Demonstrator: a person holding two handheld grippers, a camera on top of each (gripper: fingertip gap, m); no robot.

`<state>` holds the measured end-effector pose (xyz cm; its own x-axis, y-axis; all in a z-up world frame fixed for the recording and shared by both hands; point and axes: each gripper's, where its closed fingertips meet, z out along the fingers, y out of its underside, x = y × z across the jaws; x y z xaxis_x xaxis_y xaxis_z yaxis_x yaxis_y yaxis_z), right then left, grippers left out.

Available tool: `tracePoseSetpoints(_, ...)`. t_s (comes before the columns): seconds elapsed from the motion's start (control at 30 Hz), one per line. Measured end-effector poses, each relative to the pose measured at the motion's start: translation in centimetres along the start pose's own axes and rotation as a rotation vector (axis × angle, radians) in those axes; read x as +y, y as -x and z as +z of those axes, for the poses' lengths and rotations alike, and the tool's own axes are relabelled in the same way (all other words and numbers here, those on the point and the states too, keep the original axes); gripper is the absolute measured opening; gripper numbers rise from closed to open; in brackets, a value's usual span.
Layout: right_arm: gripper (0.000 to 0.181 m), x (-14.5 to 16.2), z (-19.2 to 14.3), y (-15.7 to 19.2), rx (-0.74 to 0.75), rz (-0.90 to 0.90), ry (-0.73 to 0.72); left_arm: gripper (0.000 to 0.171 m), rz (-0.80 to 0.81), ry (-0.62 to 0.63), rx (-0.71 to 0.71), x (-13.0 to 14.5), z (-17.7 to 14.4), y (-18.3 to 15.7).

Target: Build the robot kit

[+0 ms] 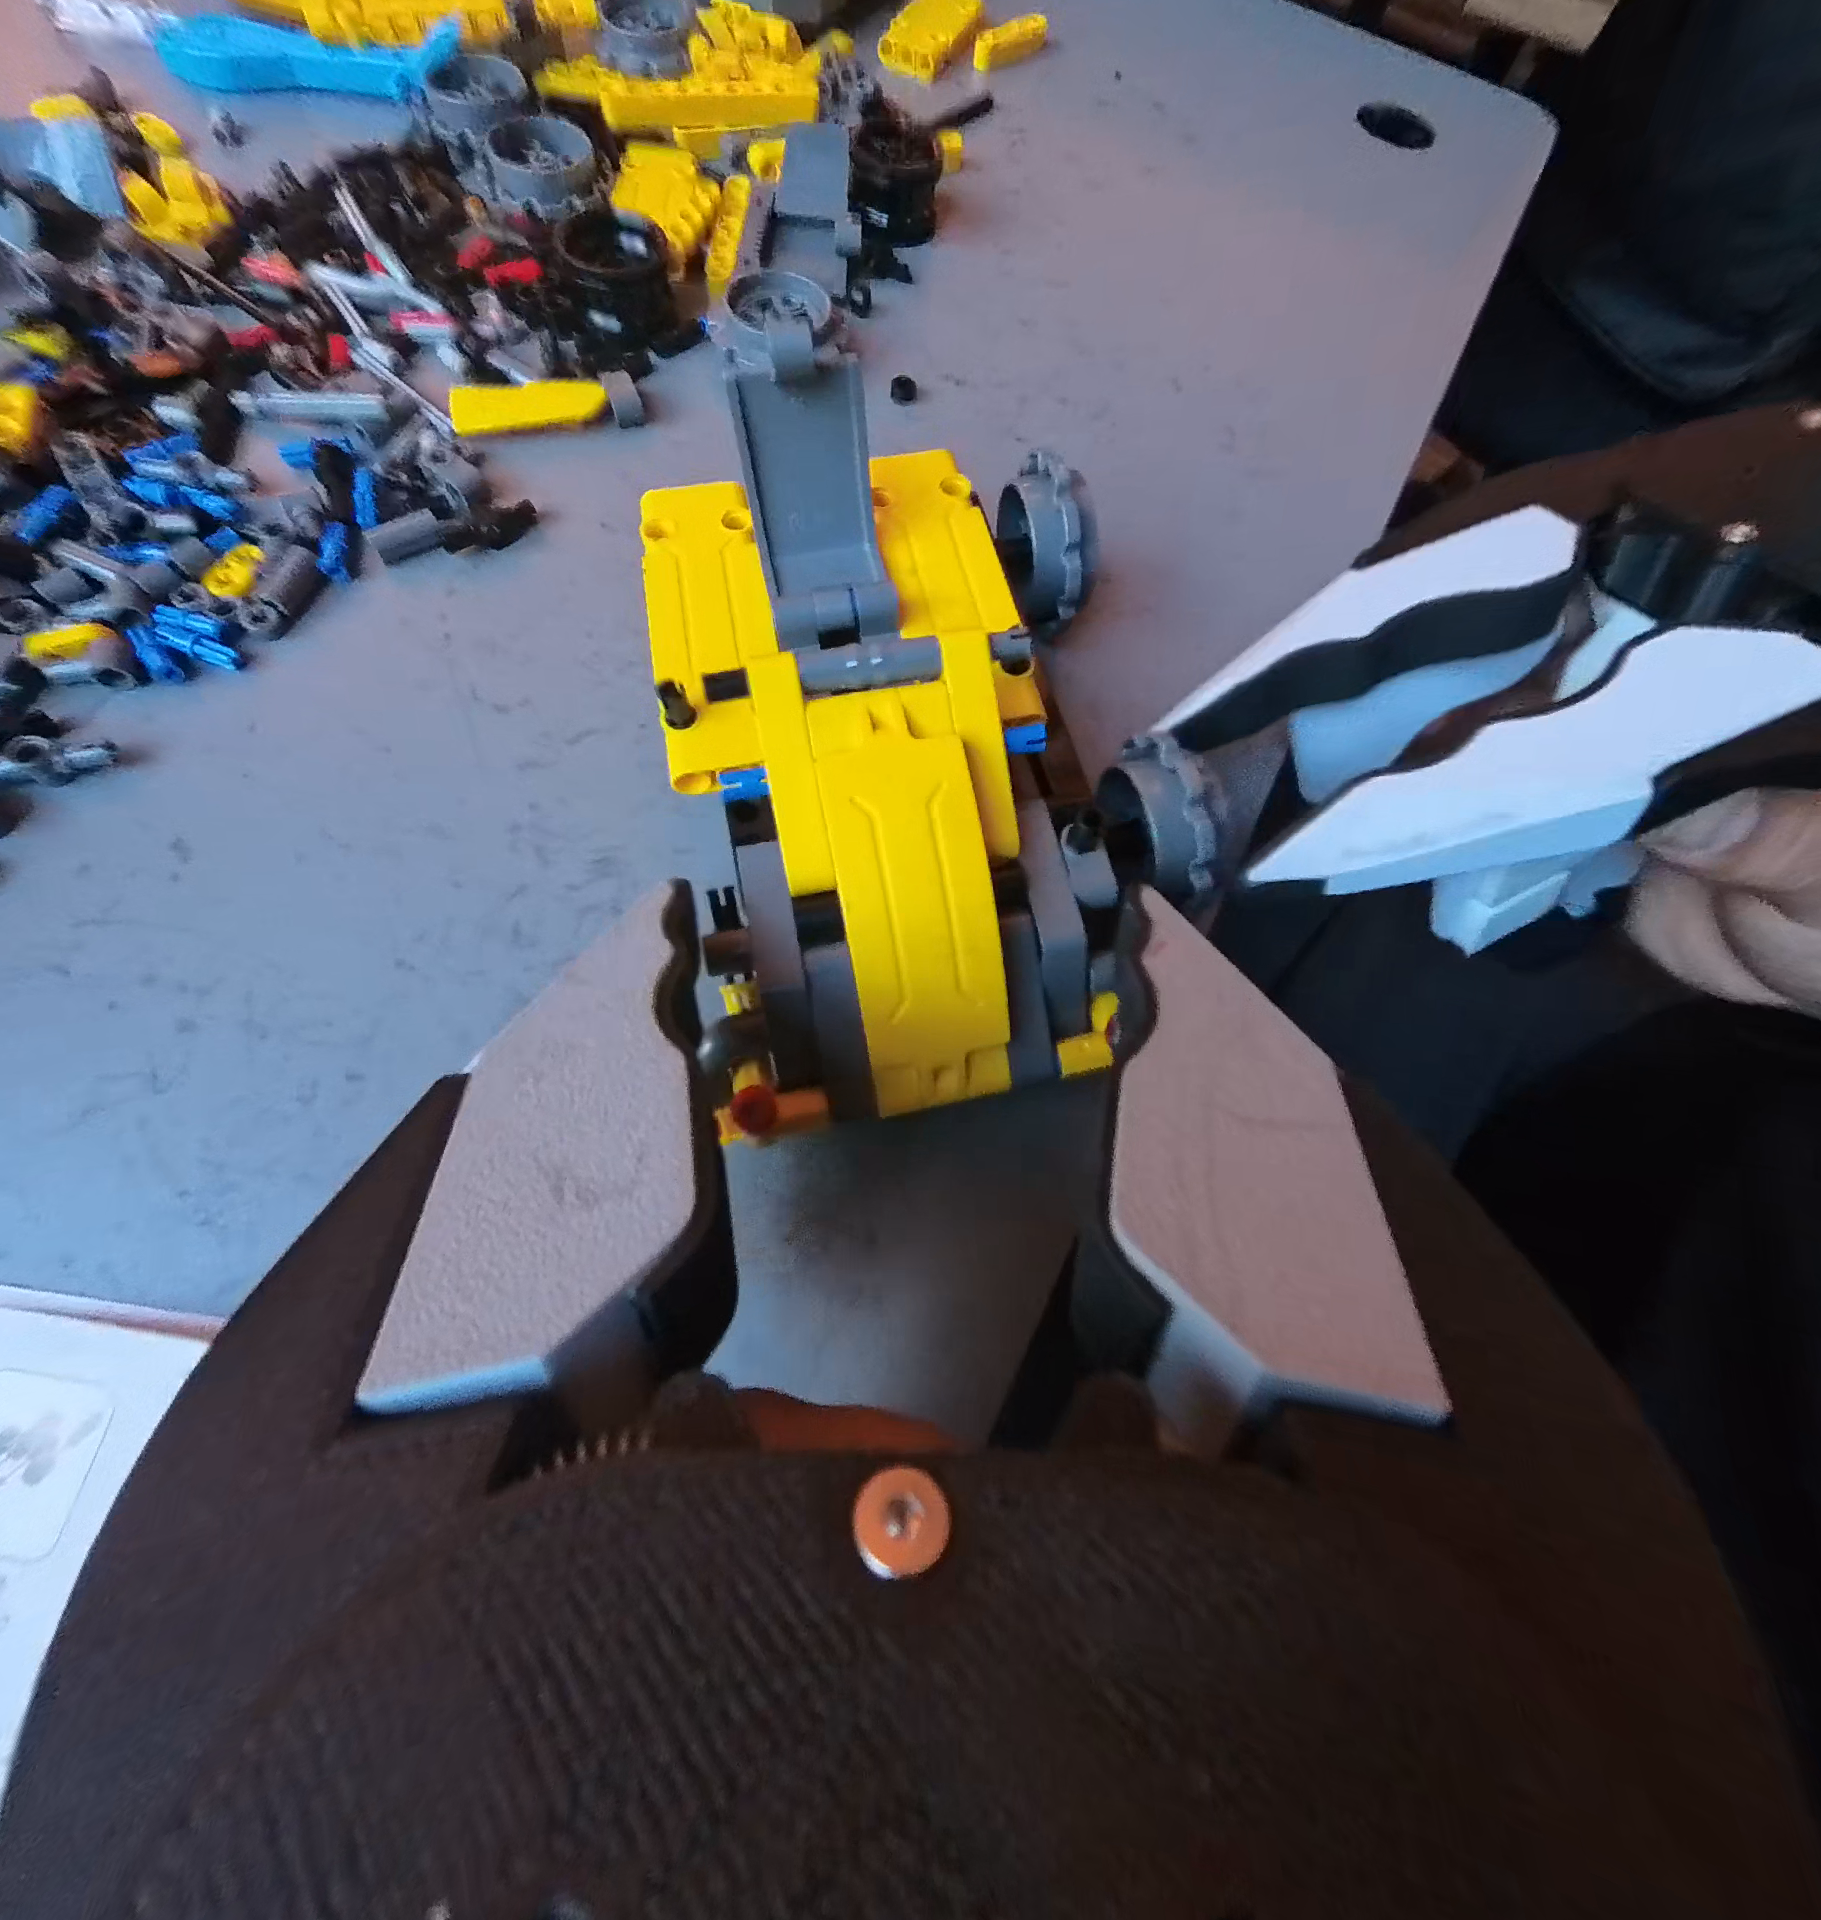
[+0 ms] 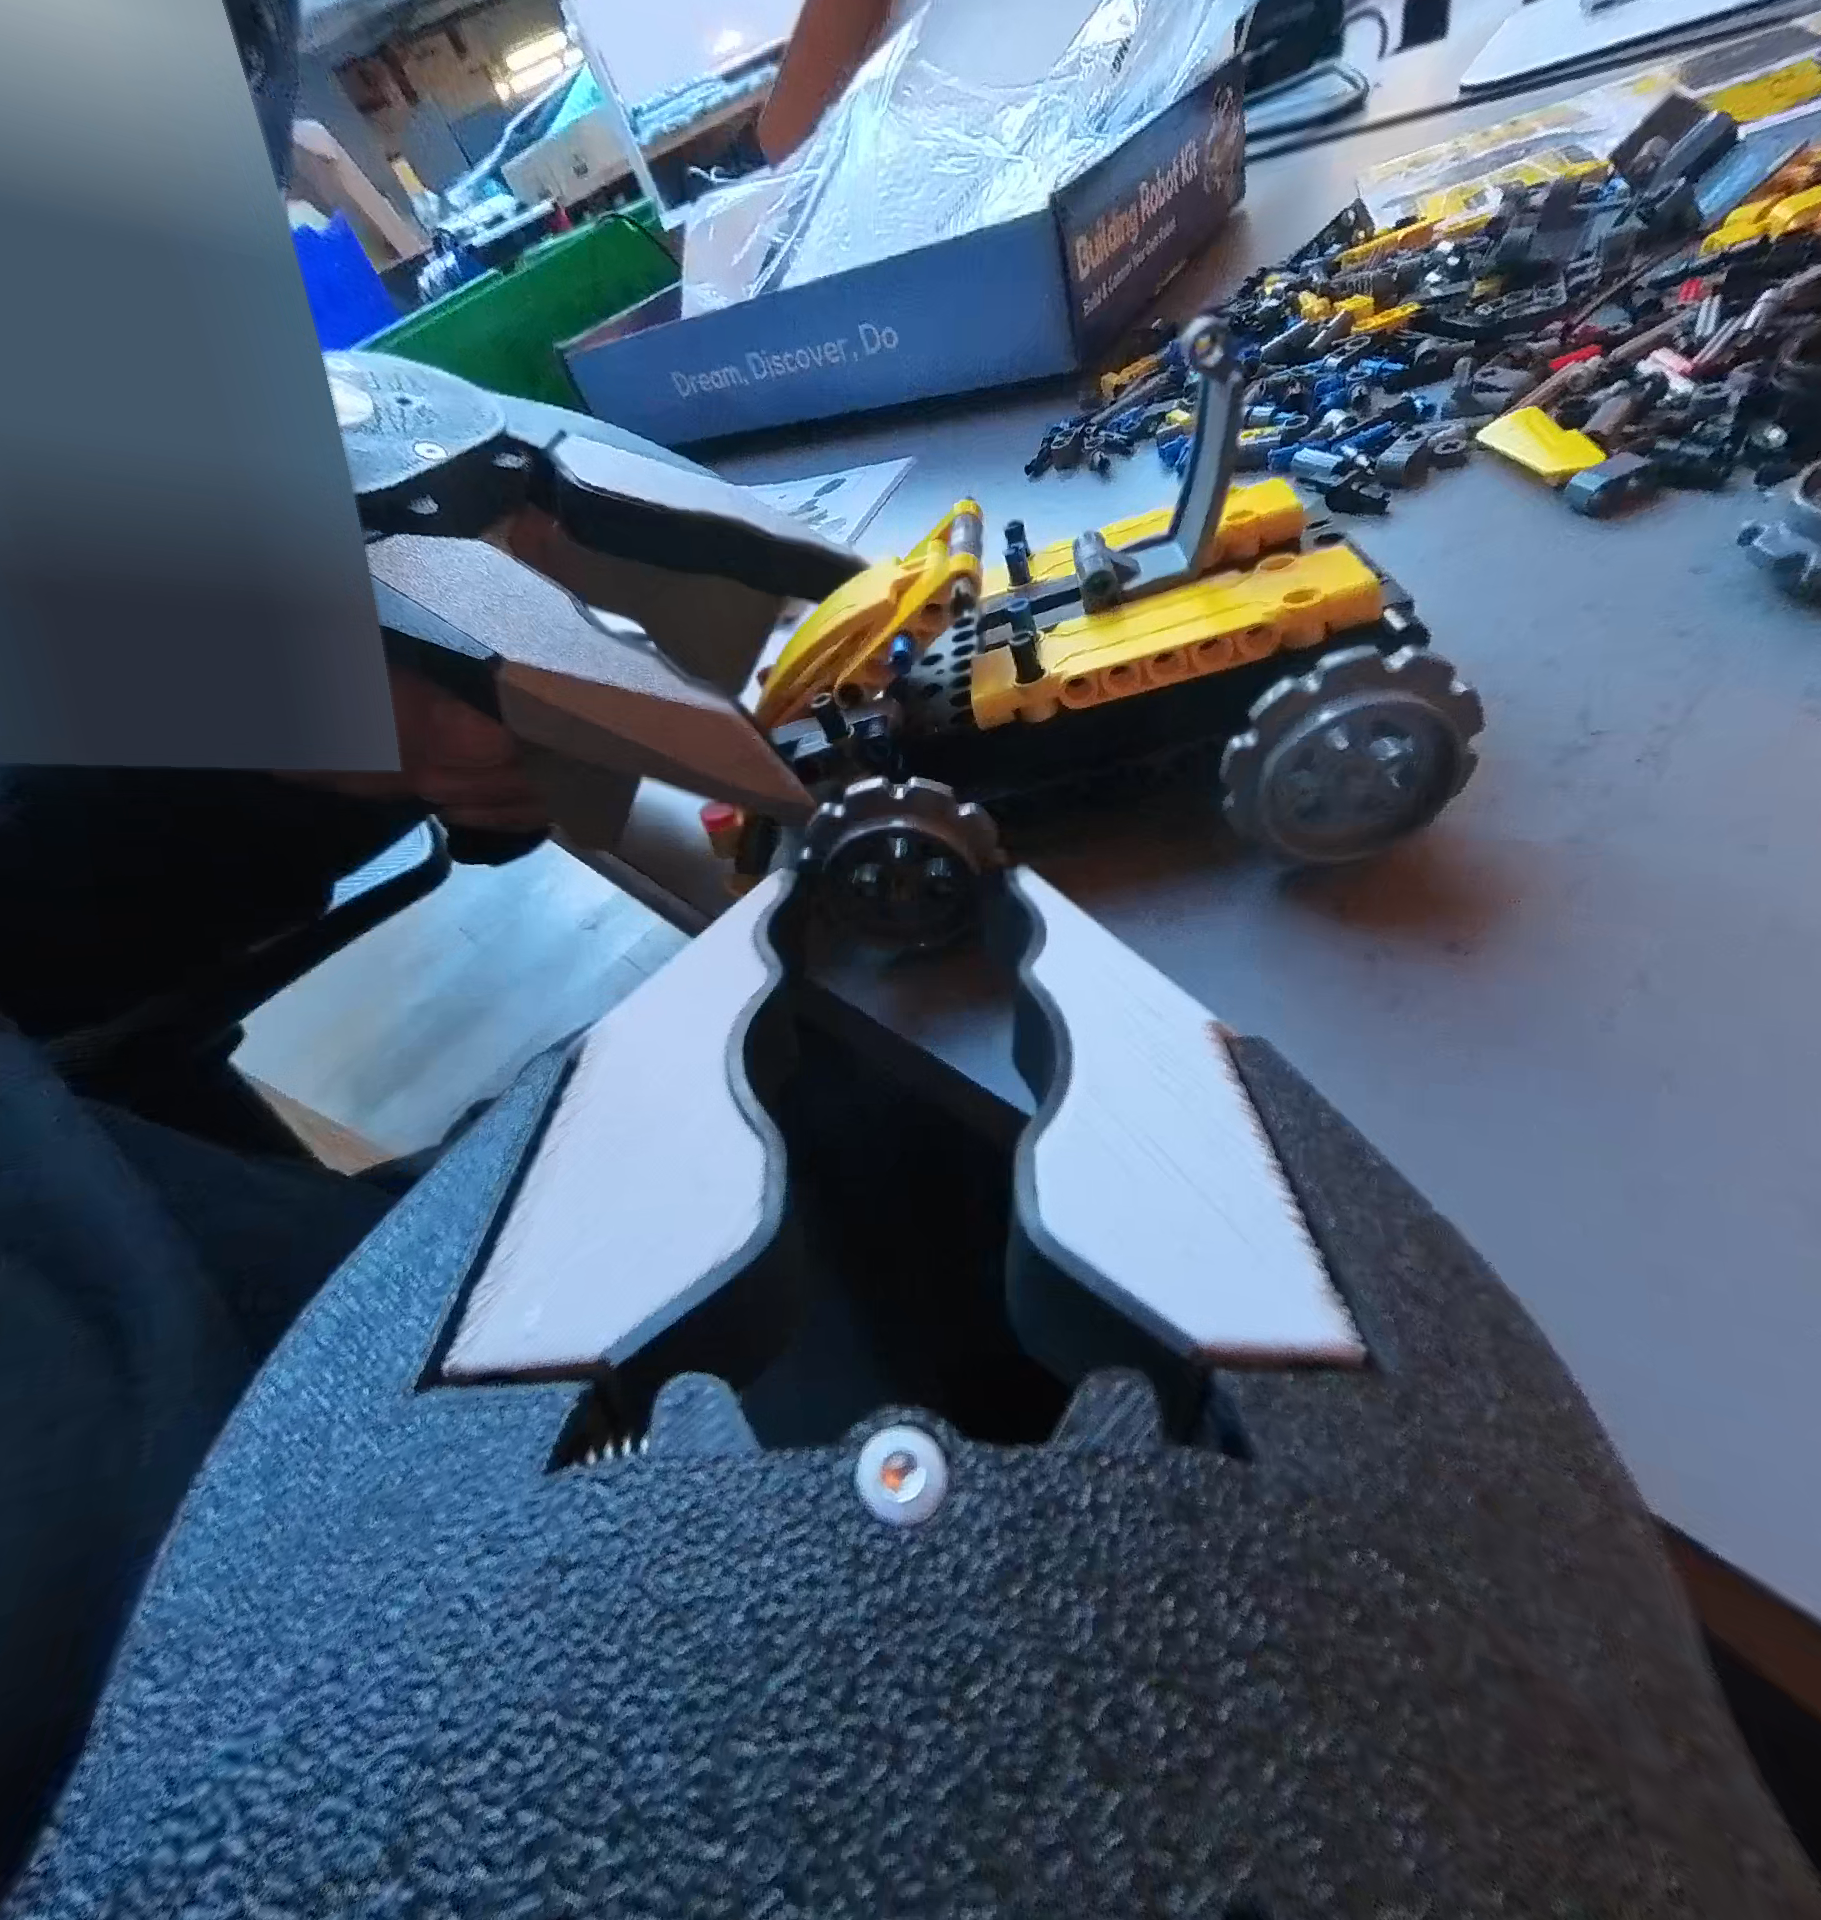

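A yellow, grey and black brick-built vehicle [image 1: 885, 727] stands on the grey table [image 1: 366, 935]. My left gripper [image 1: 908, 914] is shut on its near end, one finger on each side. My right gripper [image 2: 898, 883] is shut on a grey toothed wheel [image 2: 895, 883] and holds it against the vehicle's side next to the left gripper's fingertip [image 2: 781, 779]. I cannot tell if the wheel sits on its pin. Another grey wheel [image 2: 1353, 764] is mounted at the vehicle's [image 2: 1145, 644] far end. The right gripper [image 1: 1212, 805] and its wheel [image 1: 1166, 821] also show in the left wrist view.
A wide pile of loose yellow, blue, black and grey parts [image 1: 262, 364] covers the far table. A blue open box [image 2: 833, 322] stands behind the vehicle. A loose grey wheel [image 2: 1810, 530] lies at the right. A printed sheet [image 1: 33, 1455] lies near the front edge.
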<state>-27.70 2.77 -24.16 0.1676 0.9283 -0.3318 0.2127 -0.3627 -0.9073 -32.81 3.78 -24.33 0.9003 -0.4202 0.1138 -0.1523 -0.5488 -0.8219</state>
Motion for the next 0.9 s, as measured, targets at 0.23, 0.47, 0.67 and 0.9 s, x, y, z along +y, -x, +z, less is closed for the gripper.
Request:
tracePoseSetpoints(0.23, 0.043, 1.0, -0.2, -0.1, -0.011, -0.047, 0.097, 0.083, 0.030, -0.055, -0.085, -0.5, -2.8, 0.4)
tracePoseSetpoints(0.47, 0.027, 0.8, 2.1, 0.8, 0.016, -0.109, 0.189, 0.083, 0.005, -0.024, -0.142, 1.1, -3.4, 0.2)
tracePoseSetpoints(0.67, 0.033, -1.2, 0.0, 0.7, 0.034, -0.215, 0.144, 0.085, -0.004, 0.027, -0.209, 3.3, -3.3, 1.0)
tracePoseSetpoints(0.9, 0.050, -1.9, -3.8, -6.5, 0.038, -0.324, 0.266, 0.094, 0.027, 0.018, -0.190, 2.0, -2.5, 0.2)
